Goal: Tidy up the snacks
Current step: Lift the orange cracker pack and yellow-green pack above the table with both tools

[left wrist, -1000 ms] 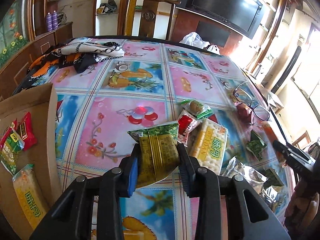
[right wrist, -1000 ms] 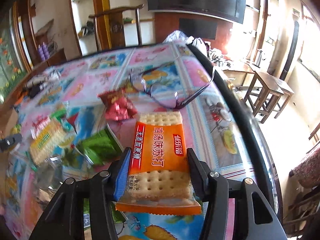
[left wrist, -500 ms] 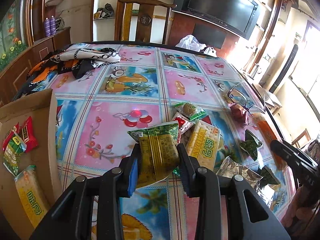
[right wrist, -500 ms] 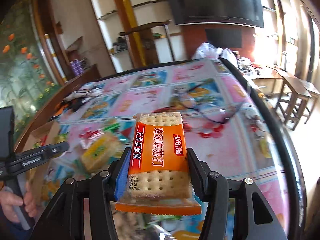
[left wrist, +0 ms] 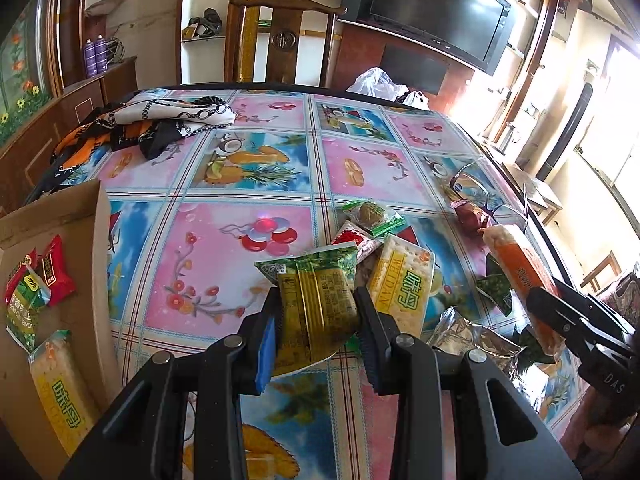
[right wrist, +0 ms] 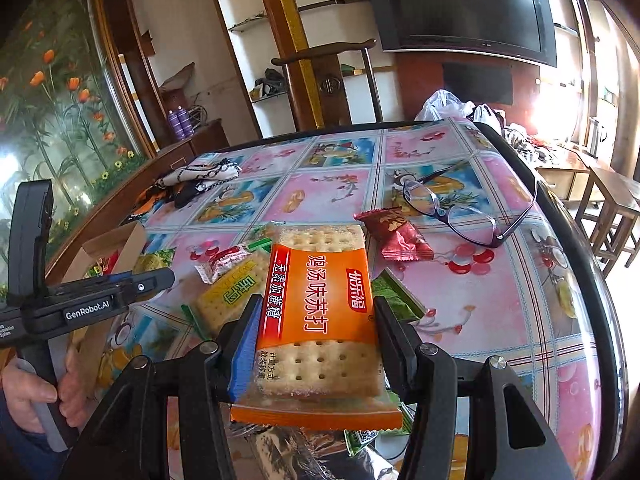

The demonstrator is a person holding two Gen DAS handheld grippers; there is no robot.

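Note:
My left gripper (left wrist: 316, 312) is shut on a green snack packet (left wrist: 314, 300), held above the table near the cardboard box (left wrist: 72, 216) at the left. Red, green and yellow packets (left wrist: 60, 376) lie in that box. My right gripper (right wrist: 316, 320) is shut on an orange cracker packet (right wrist: 318, 312), lifted over the snack pile. That same orange cracker packet (left wrist: 520, 276) shows at the right edge of the left wrist view. On the tablecloth lie a yellow cracker packet (left wrist: 402, 284), a red packet (right wrist: 394, 236), green packets (right wrist: 396, 296) and a silver one (left wrist: 476, 340).
Eyeglasses (right wrist: 452, 208) lie on the table's right side near the black rim. A patterned scarf (left wrist: 160, 120) is bunched at the far left. A wooden chair (left wrist: 286, 36) stands behind the table. A hand (right wrist: 36, 396) holds the left gripper's grip.
My right gripper has swung left with the orange cracker packet, so the box and the left gripper now show in its view. The left gripper and its green packet have hardly moved.

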